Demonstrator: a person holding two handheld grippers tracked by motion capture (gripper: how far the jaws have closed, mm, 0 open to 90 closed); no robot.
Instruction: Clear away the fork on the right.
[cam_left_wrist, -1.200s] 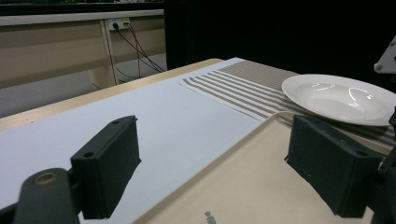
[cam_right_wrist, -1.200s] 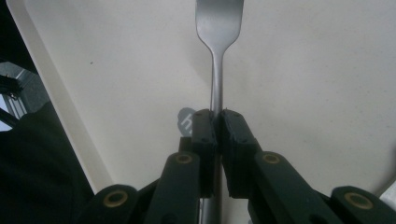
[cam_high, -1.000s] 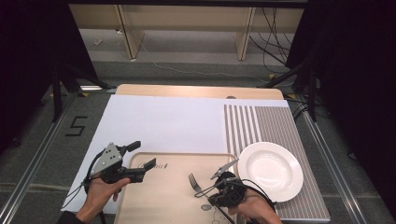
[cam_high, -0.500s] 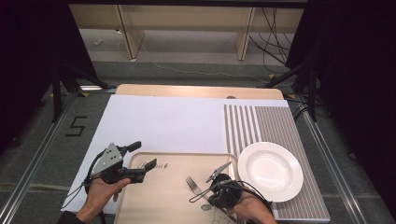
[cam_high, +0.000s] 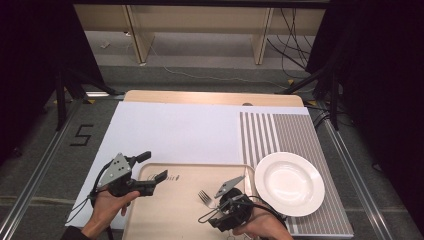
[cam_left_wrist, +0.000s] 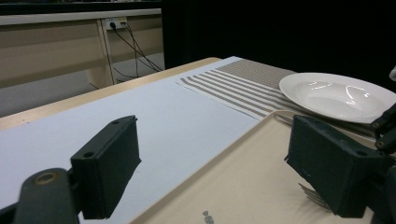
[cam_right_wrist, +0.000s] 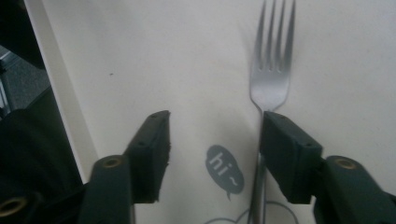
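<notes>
A metal fork (cam_high: 204, 197) lies on the beige tray (cam_high: 170, 220) at the table's near edge. In the right gripper view the fork (cam_right_wrist: 271, 79) points its tines away, and my right gripper (cam_right_wrist: 215, 149) hangs open just above the tray (cam_right_wrist: 140, 56), its right jaw over the fork's neck. From above, the right gripper (cam_high: 220, 212) covers the fork's handle. My left gripper (cam_high: 152, 167) is open at the tray's far left corner, holding nothing. Between its jaws, the left gripper (cam_left_wrist: 219, 172) view shows the tray (cam_left_wrist: 243, 186) and the fork's tines (cam_left_wrist: 313, 193).
A white plate (cam_high: 290, 182) sits empty on a striped placemat (cam_high: 280, 135) to the right of the tray. A white sheet (cam_high: 175, 132) covers the table's middle and left. Dark floor and cables surround the table.
My right gripper has moved left and toward the near edge, coming down over the fork's handle. The left gripper has barely shifted.
</notes>
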